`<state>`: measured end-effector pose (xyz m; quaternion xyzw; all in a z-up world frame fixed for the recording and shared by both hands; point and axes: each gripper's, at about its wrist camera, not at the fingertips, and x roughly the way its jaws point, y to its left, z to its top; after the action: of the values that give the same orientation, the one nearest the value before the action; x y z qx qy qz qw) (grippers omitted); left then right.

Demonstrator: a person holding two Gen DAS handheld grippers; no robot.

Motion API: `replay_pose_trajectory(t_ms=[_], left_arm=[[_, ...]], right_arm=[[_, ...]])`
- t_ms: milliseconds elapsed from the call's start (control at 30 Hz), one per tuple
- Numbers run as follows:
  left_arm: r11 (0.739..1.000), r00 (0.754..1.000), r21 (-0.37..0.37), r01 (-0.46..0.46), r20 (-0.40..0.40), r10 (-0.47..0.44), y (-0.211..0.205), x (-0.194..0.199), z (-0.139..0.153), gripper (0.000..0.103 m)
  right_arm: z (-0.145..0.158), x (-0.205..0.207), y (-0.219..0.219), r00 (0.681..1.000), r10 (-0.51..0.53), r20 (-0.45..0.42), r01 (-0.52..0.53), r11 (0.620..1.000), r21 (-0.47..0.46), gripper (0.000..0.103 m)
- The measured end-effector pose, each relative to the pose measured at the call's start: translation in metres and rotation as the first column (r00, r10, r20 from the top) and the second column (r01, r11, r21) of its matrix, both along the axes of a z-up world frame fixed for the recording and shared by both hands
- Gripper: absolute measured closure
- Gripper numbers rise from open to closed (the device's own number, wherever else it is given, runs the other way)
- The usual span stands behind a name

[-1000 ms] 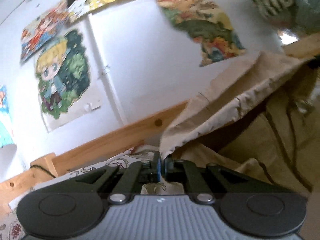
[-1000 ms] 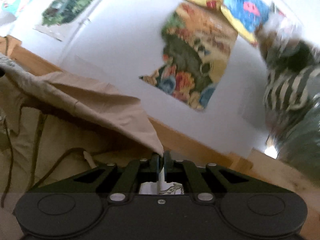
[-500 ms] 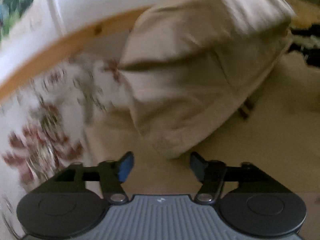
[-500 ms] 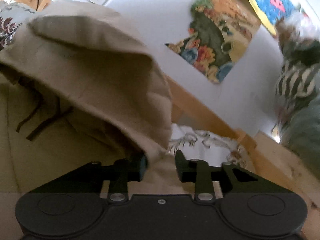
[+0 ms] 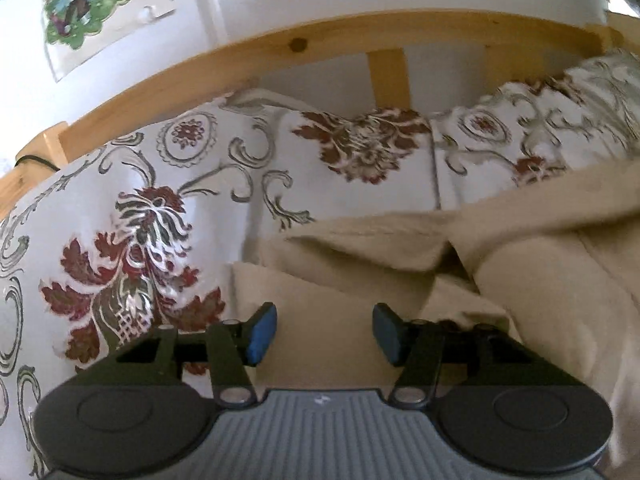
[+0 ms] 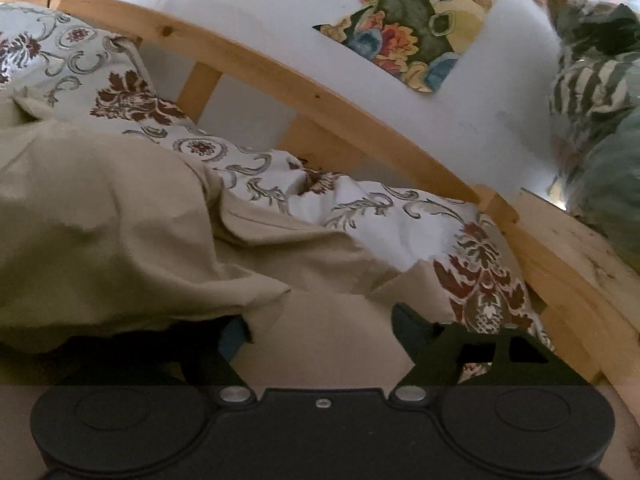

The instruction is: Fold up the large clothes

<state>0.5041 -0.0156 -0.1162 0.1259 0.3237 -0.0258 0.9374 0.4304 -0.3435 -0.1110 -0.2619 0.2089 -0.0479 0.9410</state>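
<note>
the tan garment [image 5: 460, 264] lies in loose folds on the flowery bed sheet [image 5: 132, 208], its long side running along the wooden rail [image 5: 280, 46]. the left hand-held gripper [image 5: 324, 334] is closing on nothing. the right hand-held gripper [image 6: 320, 330] is opening, cloth draped over one finger.

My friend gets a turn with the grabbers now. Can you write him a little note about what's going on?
Left gripper: pads apart and closing a little, gripping nothing; beige cloth lies under the gap.
Right gripper: jaws opening, gripping nothing; a flap of cloth drapes over its left finger.
The beige garment lies in loose folded layers on the floral bedspread, near the wooden bed rail.
Done: one part is folded over and lying down.
Left: the layers look puffy and uneven, so probably smooth them, then make the next fold.
</note>
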Motion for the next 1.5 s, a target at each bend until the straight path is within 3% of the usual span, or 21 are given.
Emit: replay_pose_trajectory(t_ms=[67, 133, 233, 367, 500, 567, 700, 867, 933, 1000, 1033, 1100, 1200, 1267, 1300, 1333, 1433, 1467, 1500], left_arm=[[1.0, 1.0, 0.005, 0.012, 0.01, -0.012, 0.009, -0.006, 0.004, 0.041], [1.0, 1.0, 0.027, 0.0, 0.014, -0.001, 0.02, -0.014, 0.006, 0.034], [0.999, 0.999, 0.021, -0.039, 0.003, 0.039, 0.037, -0.031, 0.01, 0.033], [0.993, 1.0, -0.12, -0.007, 0.007, 0.008, 0.041, -0.048, 0.021, 0.024], [0.977, 0.997, -0.201, 0.076, -0.006, -0.079, 0.015, -0.046, 0.022, 0.022], [0.978, 0.996, -0.19, 0.089, -0.007, -0.092, -0.002, -0.041, 0.018, 0.023], [0.997, 0.997, -0.069, 0.046, -0.061, -0.05, -0.021, -0.025, -0.003, 0.022], [0.993, 0.998, -0.108, 0.042, -0.049, -0.047, -0.013, -0.028, -0.004, 0.023], [0.995, 0.997, -0.093, 0.048, -0.048, -0.053, -0.013, -0.03, -0.005, 0.023], [0.994, 0.998, -0.105, 0.041, -0.043, -0.046, -0.011, -0.034, 0.0, 0.023], [0.992, 0.998, -0.12, 0.038, -0.039, -0.043, -0.009, -0.036, 0.003, 0.023], [0.988, 0.998, -0.151, 0.044, -0.032, -0.049, -0.002, -0.043, 0.011, 0.023], [0.97, 0.996, -0.232, 0.072, -0.029, -0.081, 0.016, -0.053, 0.019, 0.02], [0.935, 0.993, -0.34, 0.095, -0.035, -0.114, 0.031, -0.058, 0.021, 0.018], [0.918, 0.991, -0.384, 0.097, -0.045, -0.123, 0.035, -0.058, 0.022, 0.018], [0.898, 0.989, -0.43, 0.093, -0.063, -0.132, 0.039, -0.056, 0.022, 0.018], [0.847, 0.977, -0.526, 0.077, -0.132, -0.171, 0.035, -0.039, 0.018, 0.023], [0.841, 0.97, -0.537, 0.066, -0.163, -0.181, 0.029, -0.031, 0.016, 0.032], [0.836, 0.965, -0.546, 0.058, -0.185, -0.188, 0.024, -0.025, 0.015, 0.035]], right_arm=[[-0.002, -0.006, 0.0, 0.999, 0.024, -0.027, -0.026, 0.998, -0.055, 0.02], [-0.004, -0.022, 0.0, 0.998, 0.062, -0.031, -0.066, 0.989, -0.132, 0.012], [-0.001, -0.048, 0.001, 0.992, 0.125, -0.015, -0.125, 0.967, -0.222, 0.007], [0.0, -0.054, 0.008, 0.988, 0.151, -0.01, -0.148, 0.945, -0.291, 0.005], [0.005, -0.023, 0.013, 0.995, 0.075, 0.059, -0.056, 0.957, -0.283, 0.002], [0.002, -0.002, 0.018, 0.997, 0.057, 0.048, -0.039, 0.948, -0.317, 0.002], [-0.012, 0.005, 0.02, 0.997, 0.053, -0.051, -0.07, 0.9, -0.43, 0.002], [-0.02, -0.037, 0.011, 0.977, 0.191, -0.095, -0.212, 0.837, -0.505, 0.001], [-0.008, -0.042, 0.004, 0.973, 0.193, -0.125, -0.228, 0.886, -0.403, 0.001], [0.017, -0.041, -0.01, 0.984, 0.15, -0.092, -0.167, 0.963, -0.213, 0.001], [0.028, -0.039, -0.018, 0.985, 0.138, -0.107, -0.149, 0.983, -0.11, 0.001], [0.044, -0.038, -0.034, 0.979, 0.12, -0.163, -0.114, 0.992, 0.047, 0.001], [0.06, -0.048, -0.054, 0.978, 0.07, -0.196, -0.04, 0.987, 0.156, 0.006], [0.071, -0.054, -0.068, 0.982, 0.049, -0.184, 0.015, 0.943, 0.333, 0.008], [0.075, -0.054, -0.076, 0.984, 0.039, -0.176, 0.043, 0.897, 0.439, 0.008], [0.077, -0.051, -0.083, 0.983, 0.032, -0.179, 0.075, 0.827, 0.557, 0.008], [0.064, -0.031, -0.087, 0.977, 0.019, -0.211, 0.15, 0.639, 0.754, 0.011], [0.057, -0.022, -0.083, 0.975, 0.023, -0.22, 0.163, 0.596, 0.787, 0.011], [0.049, -0.011, -0.077, 0.971, 0.035, -0.236, 0.176, 0.564, 0.807, 0.012]])
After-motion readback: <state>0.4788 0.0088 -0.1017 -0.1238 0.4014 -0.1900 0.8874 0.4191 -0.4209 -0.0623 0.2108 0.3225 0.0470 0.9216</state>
